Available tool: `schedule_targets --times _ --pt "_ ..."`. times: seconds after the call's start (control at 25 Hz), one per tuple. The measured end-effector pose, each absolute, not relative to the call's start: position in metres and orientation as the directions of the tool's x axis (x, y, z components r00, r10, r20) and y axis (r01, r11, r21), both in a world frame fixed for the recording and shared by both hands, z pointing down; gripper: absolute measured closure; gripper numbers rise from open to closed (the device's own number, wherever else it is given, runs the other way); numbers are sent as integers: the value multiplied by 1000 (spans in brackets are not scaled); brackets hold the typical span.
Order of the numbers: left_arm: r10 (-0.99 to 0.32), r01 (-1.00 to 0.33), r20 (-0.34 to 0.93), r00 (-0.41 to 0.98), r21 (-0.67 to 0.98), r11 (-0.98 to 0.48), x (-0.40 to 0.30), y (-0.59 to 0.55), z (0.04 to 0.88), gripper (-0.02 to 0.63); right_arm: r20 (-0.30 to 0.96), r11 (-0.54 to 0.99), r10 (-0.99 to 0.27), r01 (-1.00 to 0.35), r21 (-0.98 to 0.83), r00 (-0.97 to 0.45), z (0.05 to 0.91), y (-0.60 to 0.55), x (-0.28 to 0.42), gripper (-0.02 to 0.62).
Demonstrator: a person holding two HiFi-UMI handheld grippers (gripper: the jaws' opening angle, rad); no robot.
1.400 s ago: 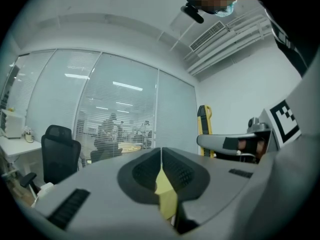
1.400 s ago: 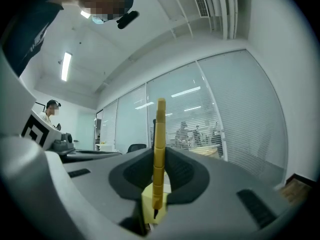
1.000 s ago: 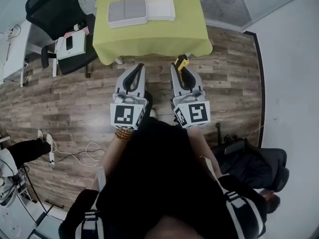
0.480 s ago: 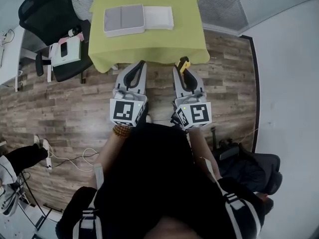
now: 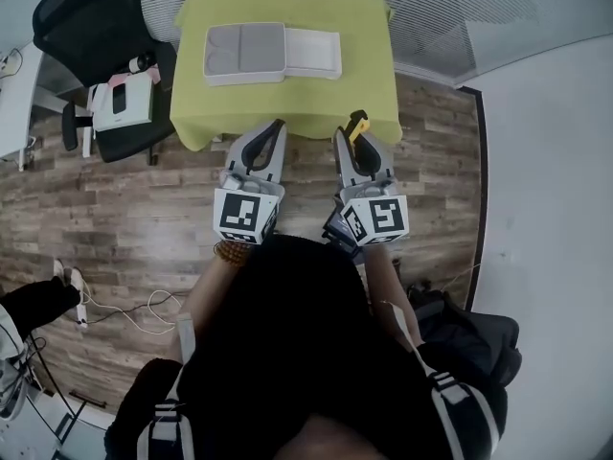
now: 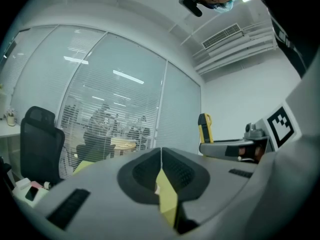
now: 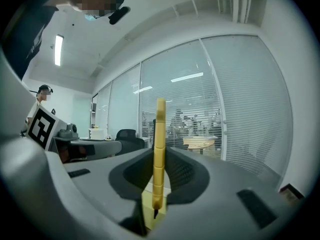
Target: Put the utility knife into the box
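Note:
The yellow utility knife (image 5: 357,121) stands upright between the jaws of my right gripper (image 5: 349,134), which is shut on it; in the right gripper view the knife (image 7: 159,134) sticks up from the right gripper (image 7: 160,153). The open grey box (image 5: 245,51) with its white lid (image 5: 313,53) lies on the yellow-green table (image 5: 287,103), beyond both grippers. My left gripper (image 5: 275,125) is shut and empty just short of the table's near edge; in its own view the left gripper (image 6: 161,150) has its jaws touching. The knife (image 6: 204,127) also shows there at the right.
A black office chair (image 5: 84,17) and a second chair with white items (image 5: 122,102) stand left of the table. Cables (image 5: 120,300) lie on the wooden floor at the left. A white wall (image 5: 546,161) runs along the right, glass partitions with blinds behind the table.
Both grippers have moved forward toward the table, which now lies closer in the head view. The knife stays in the right gripper's grip.

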State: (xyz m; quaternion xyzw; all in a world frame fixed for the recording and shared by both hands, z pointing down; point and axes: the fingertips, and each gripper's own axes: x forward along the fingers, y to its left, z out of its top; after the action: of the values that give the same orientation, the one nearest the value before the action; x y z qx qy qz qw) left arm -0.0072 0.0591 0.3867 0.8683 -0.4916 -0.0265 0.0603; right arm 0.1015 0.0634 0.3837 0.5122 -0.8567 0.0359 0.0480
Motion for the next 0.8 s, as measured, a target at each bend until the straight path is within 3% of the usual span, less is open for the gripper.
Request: schedule_targets --times 0.8 --pt "-884 -868 -9 467 187 -460 -65 -66 400 588 183 509 -849 -860 29 -496 393 -60 66 541"
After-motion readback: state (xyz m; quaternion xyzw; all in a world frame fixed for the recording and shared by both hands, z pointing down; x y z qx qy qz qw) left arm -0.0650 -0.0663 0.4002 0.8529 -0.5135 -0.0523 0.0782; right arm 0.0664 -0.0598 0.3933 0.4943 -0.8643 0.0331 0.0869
